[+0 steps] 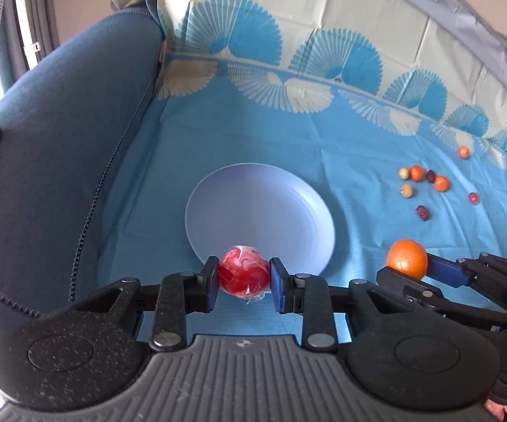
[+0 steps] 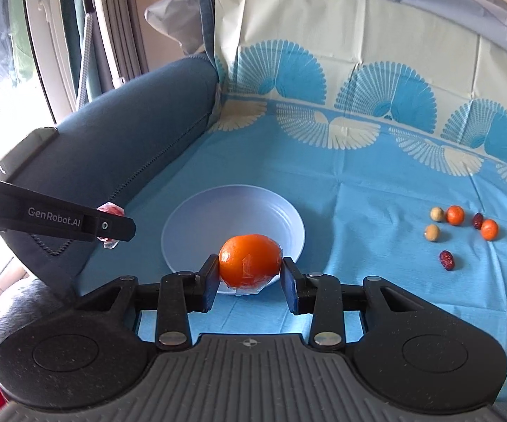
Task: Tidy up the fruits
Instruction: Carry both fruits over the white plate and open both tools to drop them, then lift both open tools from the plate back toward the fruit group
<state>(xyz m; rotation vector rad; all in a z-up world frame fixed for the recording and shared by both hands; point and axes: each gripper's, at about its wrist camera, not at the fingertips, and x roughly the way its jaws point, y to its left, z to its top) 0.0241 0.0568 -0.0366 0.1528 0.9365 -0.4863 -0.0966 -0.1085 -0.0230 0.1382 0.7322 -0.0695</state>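
My left gripper [image 1: 243, 276] is shut on a red fruit [image 1: 243, 271] wrapped in clear film, held just before the near rim of an empty pale blue plate [image 1: 253, 207]. My right gripper [image 2: 249, 270] is shut on a wrapped orange [image 2: 250, 261], held over the near rim of the same plate [image 2: 225, 218]. The right gripper with its orange [image 1: 407, 258] also shows in the left wrist view, to the right of the plate. The left gripper [image 2: 112, 227] shows in the right wrist view, left of the plate.
Several small fruits lie on the blue cloth to the right: small oranges [image 2: 455, 215], pale round ones [image 2: 431, 232] and dark red dates [image 2: 447, 260]. A blue sofa arm [image 1: 60, 133] bounds the left side. The cloth-covered backrest [image 2: 358, 35] rises behind.
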